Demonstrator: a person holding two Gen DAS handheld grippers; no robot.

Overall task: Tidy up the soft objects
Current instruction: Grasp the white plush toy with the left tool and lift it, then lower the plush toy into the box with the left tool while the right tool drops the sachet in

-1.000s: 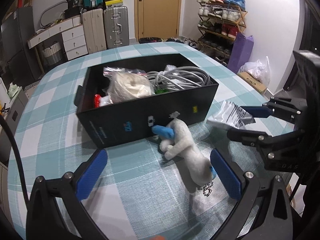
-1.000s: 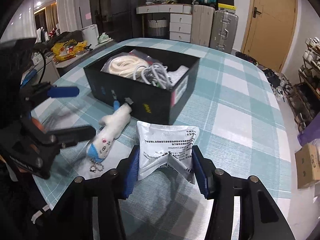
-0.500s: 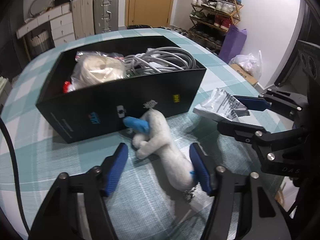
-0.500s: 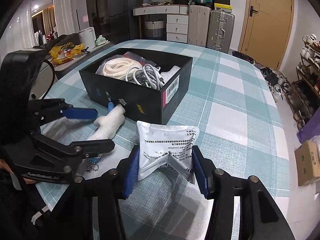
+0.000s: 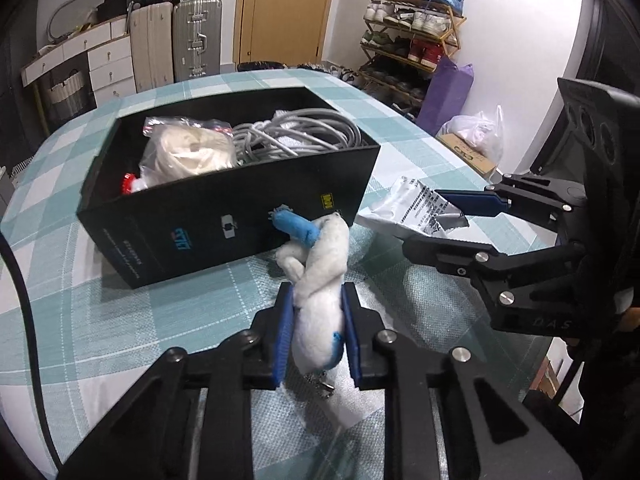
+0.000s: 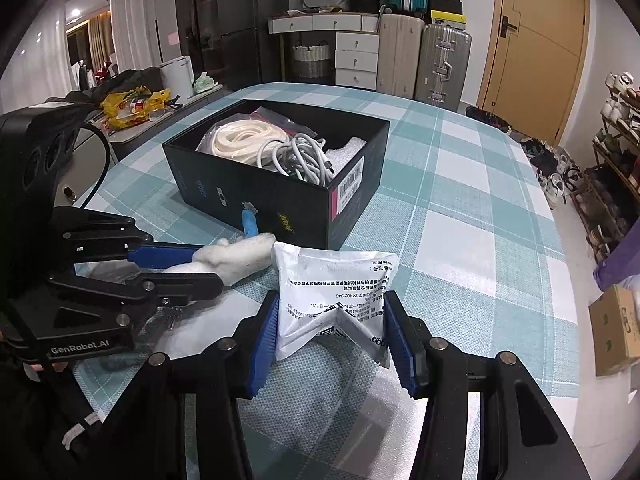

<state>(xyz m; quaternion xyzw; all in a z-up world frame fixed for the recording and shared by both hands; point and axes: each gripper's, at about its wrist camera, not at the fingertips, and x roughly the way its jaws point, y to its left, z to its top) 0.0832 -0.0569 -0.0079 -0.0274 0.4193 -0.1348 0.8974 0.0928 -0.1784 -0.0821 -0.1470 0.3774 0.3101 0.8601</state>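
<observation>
A white plush toy (image 5: pixel 320 280) with a blue tail and a small keychain lies just in front of the black box (image 5: pixel 224 224). My left gripper (image 5: pixel 316 308) is shut on the plush toy's body; it also shows in the right wrist view (image 6: pixel 188 268). My right gripper (image 6: pixel 332 320) is shut on a white printed pouch (image 6: pixel 336 288) and holds it above the table, right of the plush (image 6: pixel 236 256). The box (image 6: pixel 280 204) holds a cream rope coil (image 5: pixel 188 152) in a bag and grey cables (image 5: pixel 296 136).
The round table (image 6: pixel 472 208) has a teal checked cloth. A sheet of bubble wrap (image 6: pixel 320 408) lies at the near edge under the grippers. Beyond the table are suitcases (image 6: pixel 440 64), drawers and a shoe rack (image 5: pixel 412 40).
My left gripper moved in and closed on the plush toy, which was lying free between its open fingers. The right gripper kept holding the pouch nearly still.
</observation>
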